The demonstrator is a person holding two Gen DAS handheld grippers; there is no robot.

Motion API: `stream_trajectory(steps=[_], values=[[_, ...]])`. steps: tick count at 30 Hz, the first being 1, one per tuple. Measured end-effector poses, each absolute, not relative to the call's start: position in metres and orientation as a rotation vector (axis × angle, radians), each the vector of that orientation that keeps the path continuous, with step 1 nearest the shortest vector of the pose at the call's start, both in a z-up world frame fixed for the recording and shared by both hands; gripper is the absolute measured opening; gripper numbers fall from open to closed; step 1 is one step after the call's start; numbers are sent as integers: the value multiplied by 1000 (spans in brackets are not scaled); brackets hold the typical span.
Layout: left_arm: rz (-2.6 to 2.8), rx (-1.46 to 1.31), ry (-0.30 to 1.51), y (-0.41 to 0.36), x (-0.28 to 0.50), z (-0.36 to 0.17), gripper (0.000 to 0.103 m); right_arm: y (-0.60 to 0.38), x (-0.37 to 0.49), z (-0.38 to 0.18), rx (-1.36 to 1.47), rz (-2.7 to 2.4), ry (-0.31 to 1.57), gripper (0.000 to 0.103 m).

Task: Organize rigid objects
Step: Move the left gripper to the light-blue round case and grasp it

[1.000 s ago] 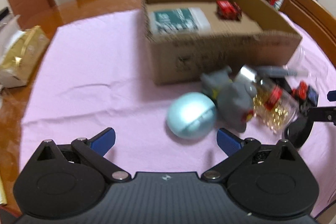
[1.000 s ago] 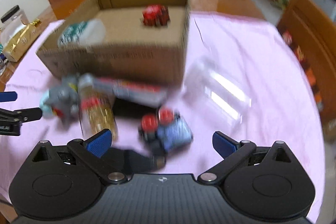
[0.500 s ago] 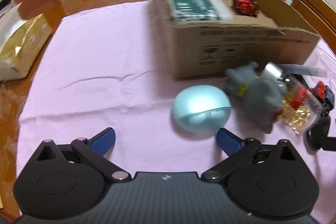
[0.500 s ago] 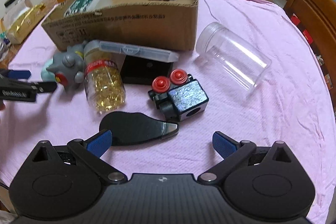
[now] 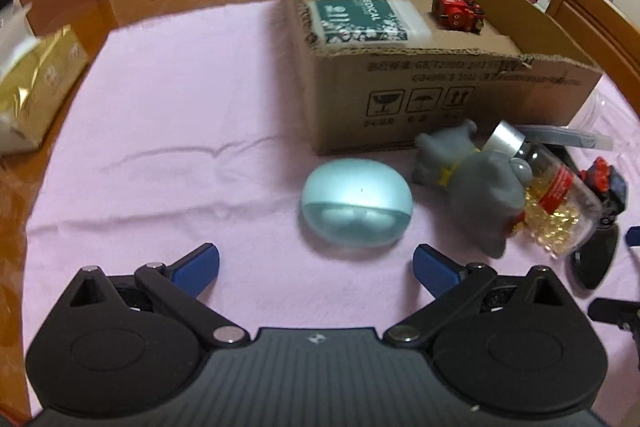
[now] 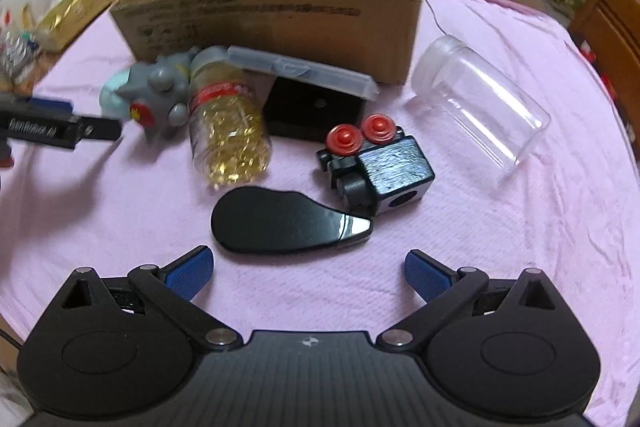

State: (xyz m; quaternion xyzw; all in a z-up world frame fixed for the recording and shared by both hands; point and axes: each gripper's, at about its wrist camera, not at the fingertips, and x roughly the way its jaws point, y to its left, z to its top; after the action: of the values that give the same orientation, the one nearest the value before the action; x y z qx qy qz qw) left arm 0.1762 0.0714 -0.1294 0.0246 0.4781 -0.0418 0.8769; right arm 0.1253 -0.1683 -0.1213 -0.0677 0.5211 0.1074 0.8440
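Right now both claws stand wide and hold nothing. The left claw (image 5: 316,265) hangs low over the pink cloth (image 5: 180,131) that covers the surface, with a pale blue rounded case (image 5: 356,209) lying just ahead, slightly toward its right finger. Beside that case lies a grey toy figure (image 5: 476,195), touching a bottle of golden capsules (image 5: 556,207) that lies on its side.

The right claw (image 6: 308,273) hovers just short of a flat black teardrop-shaped object (image 6: 276,225) with a silvery tip. Past it sits a black toy block with two red knobs (image 6: 376,163), and to the right a clear plastic jar (image 6: 480,111) lies on its side, apart from the rest. A long grey plastic case (image 6: 304,73) rests across a black box (image 6: 316,113), close against the front wall of the cardboard box (image 6: 280,23).

Inside the cardboard box, a green-printed packet (image 5: 360,21) lies at the left and a red toy vehicle (image 5: 456,11) sits toward the back right. A gold foil pack (image 5: 36,87) lies at the cloth's far left edge.
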Motion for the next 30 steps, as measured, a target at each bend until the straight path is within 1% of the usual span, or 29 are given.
stream_trajectory(steps=[2, 8, 16, 19, 21, 22, 24, 30], values=[[-104, 65, 991, 67, 179, -129, 102, -163, 123, -124, -192, 223, 1089, 103], [-116, 80, 977, 60, 189, -128, 102, -166, 115, -126, -187, 235, 1031, 103], [-251, 229, 940, 50, 201, -124, 101, -165, 113, -126, -186, 236, 1017, 103], [-316, 234, 956, 52, 204, -123, 96, -165, 113, -125, -185, 236, 1018, 103], [-378, 197, 988, 55, 203, -122, 87, -166, 112, -126, -185, 237, 1015, 103], [-396, 191, 989, 56, 200, -121, 86, -166, 113, -126, -185, 236, 1015, 103], [-411, 220, 992, 55, 197, -121, 79, -166, 113, -126, -184, 236, 1014, 103], [-385, 238, 953, 58, 206, -121, 78, -165, 113, -126, -184, 236, 1014, 103]])
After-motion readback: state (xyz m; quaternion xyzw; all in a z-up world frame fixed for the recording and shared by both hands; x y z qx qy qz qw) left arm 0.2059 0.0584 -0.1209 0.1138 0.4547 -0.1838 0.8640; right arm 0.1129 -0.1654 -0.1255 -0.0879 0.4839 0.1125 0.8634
